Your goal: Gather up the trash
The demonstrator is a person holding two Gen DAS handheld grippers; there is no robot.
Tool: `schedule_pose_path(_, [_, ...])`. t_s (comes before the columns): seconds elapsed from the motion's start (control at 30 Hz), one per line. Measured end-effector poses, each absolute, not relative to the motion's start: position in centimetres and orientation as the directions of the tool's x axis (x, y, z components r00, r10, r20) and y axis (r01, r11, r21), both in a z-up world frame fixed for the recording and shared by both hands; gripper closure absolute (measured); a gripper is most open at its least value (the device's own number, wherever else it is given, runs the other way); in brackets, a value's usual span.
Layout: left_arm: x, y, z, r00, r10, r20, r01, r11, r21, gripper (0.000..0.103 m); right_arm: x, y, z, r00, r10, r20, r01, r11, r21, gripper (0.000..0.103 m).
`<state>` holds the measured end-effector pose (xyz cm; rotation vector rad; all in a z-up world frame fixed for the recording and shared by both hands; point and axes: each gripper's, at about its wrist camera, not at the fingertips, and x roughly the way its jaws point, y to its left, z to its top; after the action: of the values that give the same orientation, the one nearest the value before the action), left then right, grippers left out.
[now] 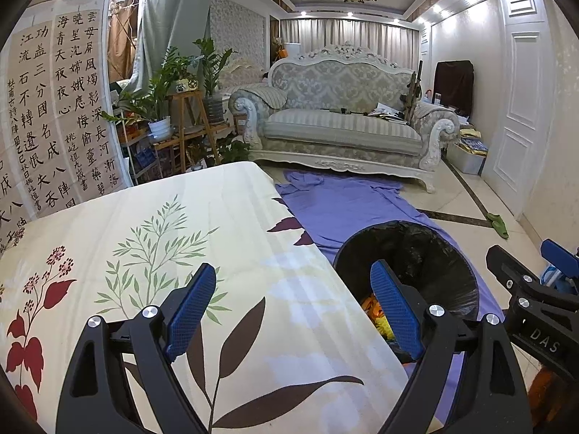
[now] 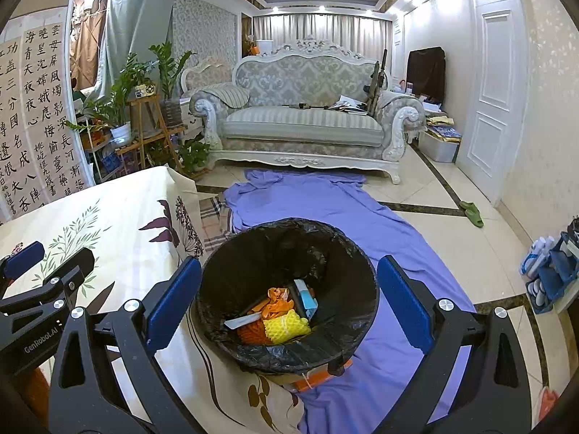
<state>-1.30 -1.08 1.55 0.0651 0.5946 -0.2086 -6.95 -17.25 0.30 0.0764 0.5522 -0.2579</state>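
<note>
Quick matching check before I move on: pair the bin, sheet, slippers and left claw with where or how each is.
1 bin
2 purple sheet
3 green slippers
4 left claw

a open, holding nothing
b holds orange and yellow trash
c spread on the floor before the sofa
d on the tiles near the white door

Pairs: 1-b, 2-c, 3-d, 4-a
</note>
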Motion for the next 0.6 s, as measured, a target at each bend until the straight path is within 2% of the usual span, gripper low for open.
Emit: schedule_pose_path(0.6, [-1.21, -1.22, 0.93, 0.798, -0.185, -0.573, 0.218, 0.976, -0.011, 0.018, -6.98, -17.25, 0.27, 0.819, -0.22, -0.53, 0.26, 0.966, 0.002, 0.008])
